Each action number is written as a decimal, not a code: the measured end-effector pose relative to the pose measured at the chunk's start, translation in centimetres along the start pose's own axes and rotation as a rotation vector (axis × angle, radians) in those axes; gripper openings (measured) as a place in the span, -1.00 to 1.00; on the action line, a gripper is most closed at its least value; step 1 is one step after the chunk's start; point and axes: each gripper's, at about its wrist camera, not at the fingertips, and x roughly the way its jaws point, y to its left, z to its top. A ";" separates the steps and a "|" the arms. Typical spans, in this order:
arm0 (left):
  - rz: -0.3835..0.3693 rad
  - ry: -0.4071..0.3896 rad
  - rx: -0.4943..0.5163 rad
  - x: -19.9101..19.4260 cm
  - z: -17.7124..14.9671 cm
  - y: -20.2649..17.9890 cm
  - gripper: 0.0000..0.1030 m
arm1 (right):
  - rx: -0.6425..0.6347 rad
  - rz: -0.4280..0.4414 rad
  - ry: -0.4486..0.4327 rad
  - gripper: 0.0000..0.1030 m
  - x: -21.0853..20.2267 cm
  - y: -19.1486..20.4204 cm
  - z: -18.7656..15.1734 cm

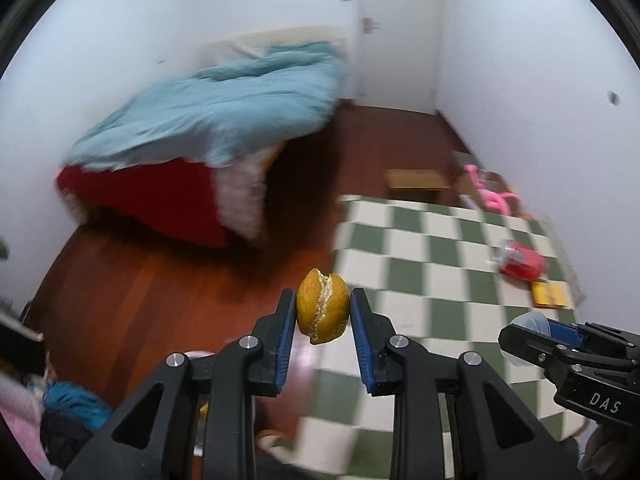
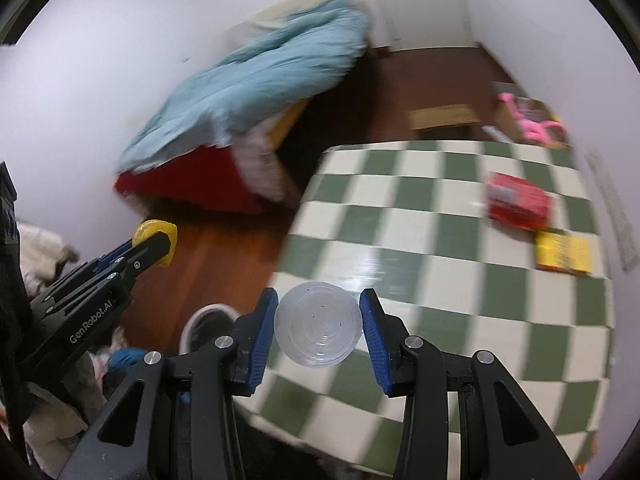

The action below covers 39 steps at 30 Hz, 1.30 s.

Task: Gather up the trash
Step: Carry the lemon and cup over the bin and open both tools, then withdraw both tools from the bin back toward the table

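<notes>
Trash sits in both grippers, held up in the air over the edge of a checked table. Left gripper (image 1: 323, 312) pinches a squashed yellow peel (image 1: 322, 306) between its blue pads (image 1: 286, 340), which press on either side of it; the peel has a pale split running down its middle. In the right wrist view the same peel (image 2: 157, 240) pokes out beyond the left gripper's black fingers at the left edge, above the wooden floor (image 2: 224, 256).

Right gripper (image 2: 319, 326) clamps a clear plastic cup (image 2: 319, 325), seen bottom-on as a ring of circles, with the blue pads (image 2: 262, 340) touching its sides. From the left wrist view the cup (image 1: 532, 322) shows as a pale dome at the tip of the right gripper, low on the right.

On the green-and-white checked table (image 2: 400, 216) lie a red packet (image 2: 518, 200) and, just beside it, a yellow box (image 2: 564, 250); both are well apart from the grippers. Beyond the table is a bed (image 1: 216, 120) with a light blue quilt and a red side, standing against a white wall. A pink toy (image 1: 490, 192) lies in a cardboard box on the floor past the table's far edge, near a small wooden stool (image 1: 418, 182). A heap of clothes (image 1: 60, 408) fills the lower left corner
</notes>
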 end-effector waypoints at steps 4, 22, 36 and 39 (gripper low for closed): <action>0.076 0.034 -0.090 0.7 -1.6 6.9 -0.54 | -0.064 0.063 0.062 -0.14 4.6 6.0 0.1; 0.059 0.453 -0.481 16.3 -15.2 25.6 -0.53 | -0.101 0.106 0.563 -0.14 33.4 17.2 -7.3; 0.132 0.540 -0.549 18.4 -19.3 28.9 0.49 | -0.134 0.068 0.735 -0.10 44.9 19.3 -10.3; 0.181 0.523 -0.545 17.2 -19.4 29.6 0.73 | -0.123 0.059 0.726 0.45 45.0 19.5 -10.2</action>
